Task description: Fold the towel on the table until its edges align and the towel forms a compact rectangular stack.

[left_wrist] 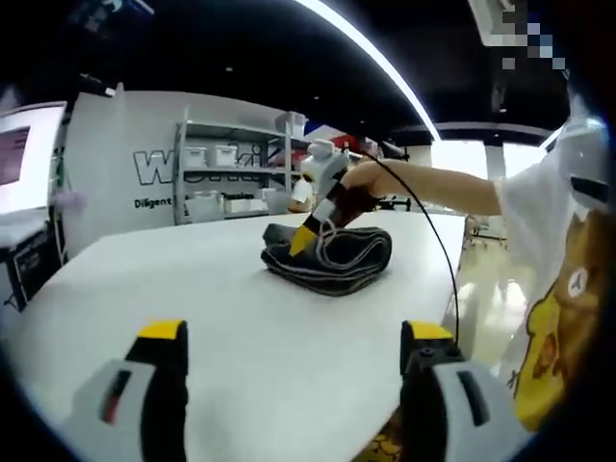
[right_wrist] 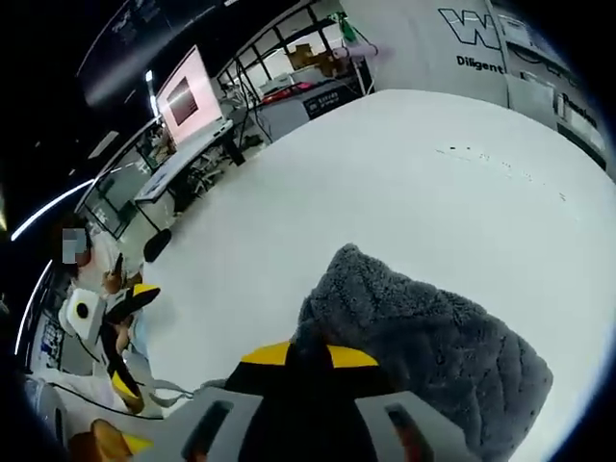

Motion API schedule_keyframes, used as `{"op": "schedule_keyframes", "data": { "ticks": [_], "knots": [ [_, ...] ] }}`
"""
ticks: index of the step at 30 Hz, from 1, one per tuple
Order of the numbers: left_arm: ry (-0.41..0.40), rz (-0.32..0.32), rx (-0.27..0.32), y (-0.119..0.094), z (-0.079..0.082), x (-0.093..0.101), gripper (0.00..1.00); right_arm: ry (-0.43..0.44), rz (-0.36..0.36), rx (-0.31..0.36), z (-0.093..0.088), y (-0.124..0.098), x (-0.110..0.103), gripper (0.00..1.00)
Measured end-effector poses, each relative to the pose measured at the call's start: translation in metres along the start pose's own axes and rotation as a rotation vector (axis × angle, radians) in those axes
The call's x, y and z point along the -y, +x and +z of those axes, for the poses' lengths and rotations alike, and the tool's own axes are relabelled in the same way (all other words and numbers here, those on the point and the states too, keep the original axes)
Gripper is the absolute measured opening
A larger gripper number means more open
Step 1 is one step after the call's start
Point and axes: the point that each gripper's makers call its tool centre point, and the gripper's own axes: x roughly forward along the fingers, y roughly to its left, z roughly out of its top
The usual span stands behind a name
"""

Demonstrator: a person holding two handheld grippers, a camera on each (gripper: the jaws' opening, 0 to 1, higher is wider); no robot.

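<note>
A large workshop hall with a dark ceiling, a long strip light (left_wrist: pixel 371 48) and metal shelves (left_wrist: pixel 231 173) of white boxes stands behind a wide white surface (left_wrist: pixel 192 279). The dark grey towel (left_wrist: pixel 332 255) lies bunched in a loose, thick fold toward the far middle of the surface in the left gripper view, its layered edges facing the camera. The right gripper (left_wrist: pixel 310 231), held by a person's hand (left_wrist: pixel 361 183), presses its yellow-tipped jaws down against the near left end of the towel; in the right gripper view the jaws are closed on the towel's (right_wrist: pixel 433 337) fluffy edge, the two yellow tips (right_wrist: pixel 308 356) nearly meeting over the cloth. The left gripper (left_wrist: pixel 294 342) hovers well apart from the towel above the bare near part of the surface, its jaws spread wide and holding nothing. A pink-lit screen (right_wrist: pixel 181 96) glows on a bench beyond the surface in the right gripper view.
</note>
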Motion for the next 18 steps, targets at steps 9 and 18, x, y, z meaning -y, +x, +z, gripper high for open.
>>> {"op": "schedule_keyframes", "data": {
  "ticks": [9, 18],
  "knots": [
    [-0.005, 0.007, 0.009, -0.004, 0.003, 0.002, 0.96, -0.022, 0.074, 0.042, 0.003, -0.007, -0.014, 0.33],
    [-0.008, 0.015, 0.014, -0.007, 0.004, 0.004, 0.96, -0.093, 0.09, 0.128, 0.013, -0.036, -0.027, 0.38]
  ]
}}
